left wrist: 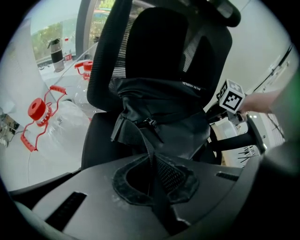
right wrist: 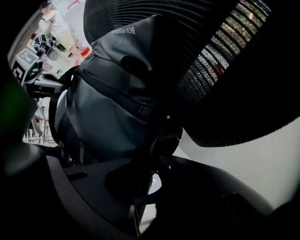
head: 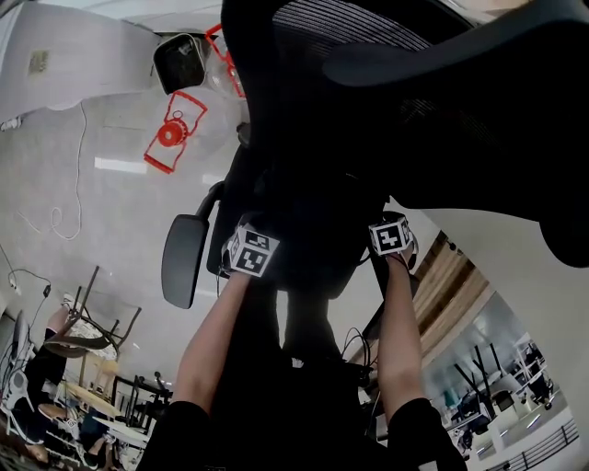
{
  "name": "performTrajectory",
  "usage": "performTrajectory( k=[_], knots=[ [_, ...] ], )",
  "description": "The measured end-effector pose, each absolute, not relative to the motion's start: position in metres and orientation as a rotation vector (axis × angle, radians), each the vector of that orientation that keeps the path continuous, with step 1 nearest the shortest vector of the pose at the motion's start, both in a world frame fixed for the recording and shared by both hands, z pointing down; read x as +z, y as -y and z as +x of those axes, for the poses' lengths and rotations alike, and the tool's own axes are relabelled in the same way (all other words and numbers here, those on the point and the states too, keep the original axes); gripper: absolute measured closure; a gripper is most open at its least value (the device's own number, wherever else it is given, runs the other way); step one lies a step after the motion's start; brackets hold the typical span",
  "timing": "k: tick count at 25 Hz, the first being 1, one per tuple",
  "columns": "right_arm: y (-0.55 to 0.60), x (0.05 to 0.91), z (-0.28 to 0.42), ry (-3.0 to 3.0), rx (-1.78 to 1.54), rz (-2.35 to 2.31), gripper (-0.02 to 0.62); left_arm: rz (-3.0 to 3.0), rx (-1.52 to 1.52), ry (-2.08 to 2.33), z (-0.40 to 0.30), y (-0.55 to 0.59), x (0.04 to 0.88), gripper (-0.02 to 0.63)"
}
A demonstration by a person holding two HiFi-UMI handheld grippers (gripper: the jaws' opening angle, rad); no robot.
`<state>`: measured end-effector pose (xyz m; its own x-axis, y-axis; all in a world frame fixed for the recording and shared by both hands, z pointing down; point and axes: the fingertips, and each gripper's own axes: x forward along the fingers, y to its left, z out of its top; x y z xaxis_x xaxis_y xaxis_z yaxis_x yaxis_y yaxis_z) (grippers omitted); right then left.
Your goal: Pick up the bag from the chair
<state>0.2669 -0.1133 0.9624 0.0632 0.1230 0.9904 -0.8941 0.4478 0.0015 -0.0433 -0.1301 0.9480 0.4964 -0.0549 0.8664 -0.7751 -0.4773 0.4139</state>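
- The black bag (left wrist: 173, 112) stands upright on the seat of the black office chair (left wrist: 154, 37), leaning against the backrest.
- The left tongs (left wrist: 152, 164) are closed on a woven strap (left wrist: 149, 140) that runs down from the bag's front.
- The right tongs (right wrist: 152, 161) are at the bag's other side. They seem to pinch a dark part of the bag, though that view is too dark to be sure.
- A clear water jug (left wrist: 65, 126) with a red handle lies beside the chair.

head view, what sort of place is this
Probably an open-plan office: a mesh-backed office chair with a bag on it, rows of desks and chairs farther off, and large clear water jugs with red handles beside the chair.
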Motion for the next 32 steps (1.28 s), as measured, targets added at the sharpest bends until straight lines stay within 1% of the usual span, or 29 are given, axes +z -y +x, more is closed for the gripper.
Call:
performTrajectory(
  k=[1,2,17,24,32],
  knots=[
    [0.113,0.961,0.265,1.279,0.904,0.782,0.575,1.874,1.031,0.696,-0.043,0.131,0.947,0.601],
    [0.114,0.959,0.264,1.288,0.907,0.776,0.592,1.876,1.016,0.703,-0.043,0.132,0.945,0.601],
    [0.125,0.888,0.231,1.516,1.075,0.804,0.593,1.972,0.756,0.860,-0.048,0.156,0.885,0.604],
    [0.108,0.854,0.226,1.620,1.136,0.853,0.594,2.028,0.719,0.864,-0.039,0.139,0.847,0.604],
    [0.107,0.822,0.207,1.735,1.128,0.895,0.594,2.105,0.683,0.900,-0.034,0.132,0.799,0.604]
  ],
)
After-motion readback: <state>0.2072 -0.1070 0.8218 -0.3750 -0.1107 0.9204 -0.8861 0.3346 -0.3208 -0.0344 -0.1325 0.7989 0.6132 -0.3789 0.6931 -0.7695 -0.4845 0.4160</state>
